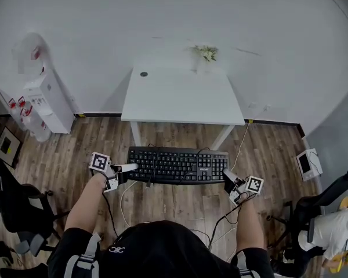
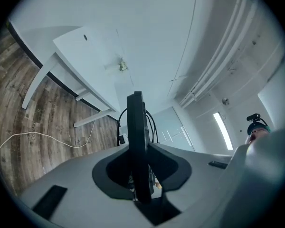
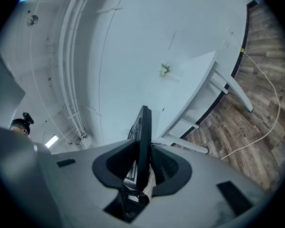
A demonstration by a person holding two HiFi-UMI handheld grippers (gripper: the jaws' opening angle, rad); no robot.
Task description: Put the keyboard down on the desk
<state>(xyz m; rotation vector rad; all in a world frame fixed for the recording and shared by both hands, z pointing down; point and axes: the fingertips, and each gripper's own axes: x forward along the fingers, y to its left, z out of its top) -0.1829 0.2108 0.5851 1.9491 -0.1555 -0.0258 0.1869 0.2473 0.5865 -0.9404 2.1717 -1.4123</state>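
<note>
The white rectangular desk (image 1: 180, 100) has a smooth, flat top. The slim black plastic keyboard (image 1: 177, 165) is held in the air short of the desk's near edge, its two ends pinched edge-on by the left gripper (image 1: 126, 168) and right gripper (image 1: 228, 178).

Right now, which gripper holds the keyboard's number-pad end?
The right gripper, clamped on the keyboard's number-pad end; the left gripper clamps the opposite, letter-key end.

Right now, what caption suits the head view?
A person grips a black plastic keyboard at each end with the left tool and right tool, just short of a white rectangular desk.
</note>
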